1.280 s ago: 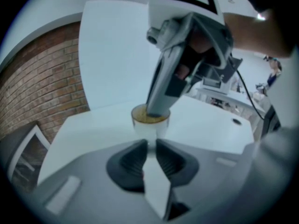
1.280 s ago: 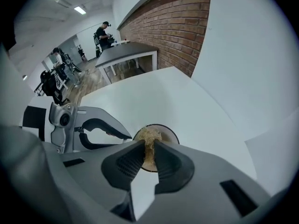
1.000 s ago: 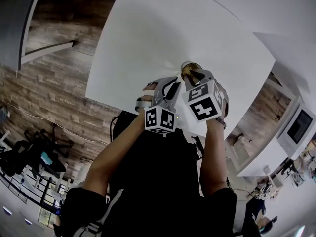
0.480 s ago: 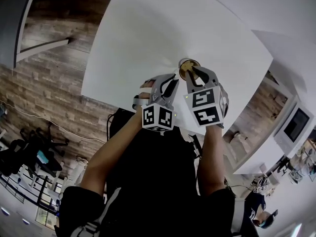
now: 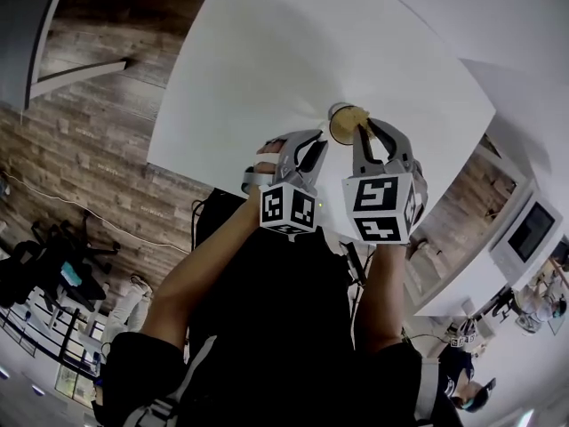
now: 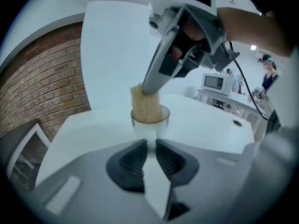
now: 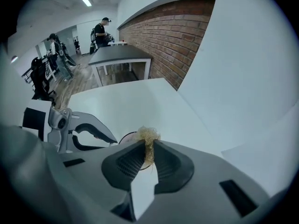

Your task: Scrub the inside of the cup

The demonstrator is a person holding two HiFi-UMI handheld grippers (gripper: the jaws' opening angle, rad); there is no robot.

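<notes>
Worktop (image 5: 293,78): white and broad; it fills the head view from 10 o'clock to 2 o'clock, and wood floor (image 5: 98,149) lies to its 9 o'clock side.
Brick wall (image 7: 168,36): in the right gripper view it runs from the centre towards 12 o'clock, with a dark table (image 7: 119,55) at its foot.
Person's arms (image 5: 200,274): both forearms reach up from 6 o'clock in the head view, one to each marker cube.
Right hand-held gripper (image 5: 363,130): at 3 o'clock of the left one in the head view, pointing steeply down. Its jaws are narrow, pinched on the scrubber (image 7: 148,136). In the left gripper view it comes in from 1 o'clock (image 6: 150,88), tips just above the cup's rim.
Left hand-held gripper (image 6: 150,146): its jaws stand narrow, the pads clamped on the lower part of the cup (image 6: 150,122).
Cup: clear and small, held at the left jaw tips over the worktop. In the head view it sits at 12 o'clock of the right gripper's marker cube (image 5: 339,114).
Scrubber: a tan fibrous wad. Its lower end is inside the cup and its upper part stands above the rim (image 6: 145,104).
</notes>
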